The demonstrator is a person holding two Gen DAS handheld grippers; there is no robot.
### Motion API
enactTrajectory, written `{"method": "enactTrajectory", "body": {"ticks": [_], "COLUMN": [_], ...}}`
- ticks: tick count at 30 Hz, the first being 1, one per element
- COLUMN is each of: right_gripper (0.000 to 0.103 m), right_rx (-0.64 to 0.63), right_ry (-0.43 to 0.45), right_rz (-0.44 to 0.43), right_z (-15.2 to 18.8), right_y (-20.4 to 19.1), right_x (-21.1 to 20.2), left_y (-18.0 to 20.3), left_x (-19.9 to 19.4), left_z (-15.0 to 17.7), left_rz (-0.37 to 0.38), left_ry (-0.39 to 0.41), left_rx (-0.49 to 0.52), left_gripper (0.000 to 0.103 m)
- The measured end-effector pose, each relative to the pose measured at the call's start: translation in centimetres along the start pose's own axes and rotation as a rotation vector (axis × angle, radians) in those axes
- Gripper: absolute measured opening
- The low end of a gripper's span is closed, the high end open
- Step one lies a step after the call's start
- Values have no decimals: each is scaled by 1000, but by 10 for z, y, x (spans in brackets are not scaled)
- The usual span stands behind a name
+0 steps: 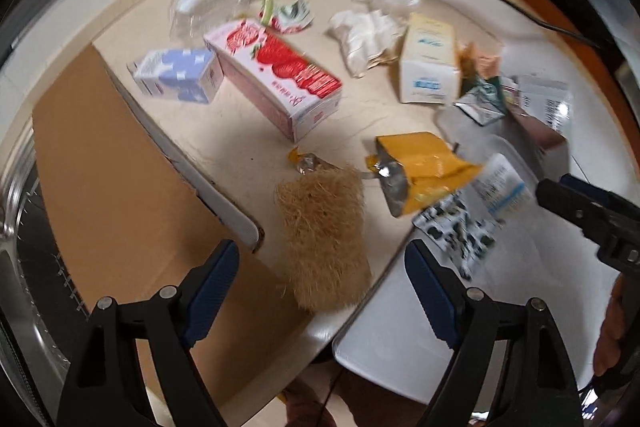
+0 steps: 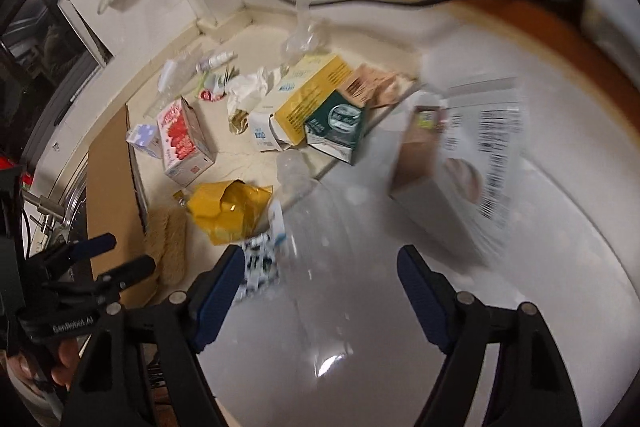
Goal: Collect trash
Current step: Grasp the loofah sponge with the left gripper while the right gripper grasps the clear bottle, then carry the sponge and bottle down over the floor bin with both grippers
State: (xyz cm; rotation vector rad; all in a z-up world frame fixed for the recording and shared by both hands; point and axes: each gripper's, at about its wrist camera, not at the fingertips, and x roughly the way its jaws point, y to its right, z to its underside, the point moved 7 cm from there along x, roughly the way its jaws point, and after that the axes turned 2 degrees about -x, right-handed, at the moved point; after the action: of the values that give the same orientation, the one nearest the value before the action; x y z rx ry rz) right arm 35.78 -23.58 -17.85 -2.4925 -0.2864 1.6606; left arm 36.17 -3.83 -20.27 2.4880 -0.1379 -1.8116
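Clutter risk: both grippers coming in empty over a crowded counter

Trash is spread across the counter (image 1: 248, 147): red carton (image 1: 276, 75) and small blue carton (image 1: 176, 75) at the back, yellow box (image 1: 430, 59) beside crumpled tissue (image 1: 364, 35), torn yellow packet (image 1: 420, 171) nearer, black-and-white wrapper (image 1: 460, 231) lying on the edge of a white tray (image 1: 400, 327)

Left gripper (image 1: 322, 291) has jaws wide, nothing between them, hovering over a straw-coloured brush (image 1: 324, 239). Right gripper (image 2: 320, 295) jaws also wide and empty, above the tray, wrapper just by its left finger

Likely failure points:
- brush may not be trash; left jaws are lined up on it, so a wrong pick is easy
- wrapper is flat and thin, pads could slide over it or pinch the tray lip instead
- yellow packet overlaps the wrapper; pulling one probably drags the other off the edge
- both views are blurred, so aim is uncertain
- grippers are near each other, collision possible if both go for the same pile
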Motion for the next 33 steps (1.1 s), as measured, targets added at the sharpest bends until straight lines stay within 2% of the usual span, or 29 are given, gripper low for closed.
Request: {"method": "enactTrajectory", "body": {"ticks": [2,4,6,8,9,13,22,28,33], "right_gripper": [74,66,63,59,56,55,55,55,55], "right_rx": [-5,-5,1,-8,-17,-44,-28,-2,19], "right_ry": [-40,-78,-106,-116,-121,-115,-63,-8,52], "right_rz": [-26,-40,-99,-120,-127,-118,-129,-128,-109], "right_z": [-3,-3,-2,-2,-1,-1,6,24,52], "right_y": [-1,-1,-3,-5,-7,-9,-4,-6,-18], "right_x": [17,32,39,42,42,41,9,-26,-65], "left_y": [-1,0,0,1,2,4,11,23,28], "left_x": [12,20,30,37,40,41,10,-41,-86], "left_z": [-3,-5,-5,-4,-3,-2,5,25,47], "left_rz": [-3,3,7,13,13,0,4,39,103], "left_ry": [-24,-44,-71,-94,-104,-93,-59,-1,49], "left_rx": [-20,-34,-52,-65,-69,-75,-80,-54,-9], "left_gripper": [76,68,62,54,45,37,34,34,34]}}
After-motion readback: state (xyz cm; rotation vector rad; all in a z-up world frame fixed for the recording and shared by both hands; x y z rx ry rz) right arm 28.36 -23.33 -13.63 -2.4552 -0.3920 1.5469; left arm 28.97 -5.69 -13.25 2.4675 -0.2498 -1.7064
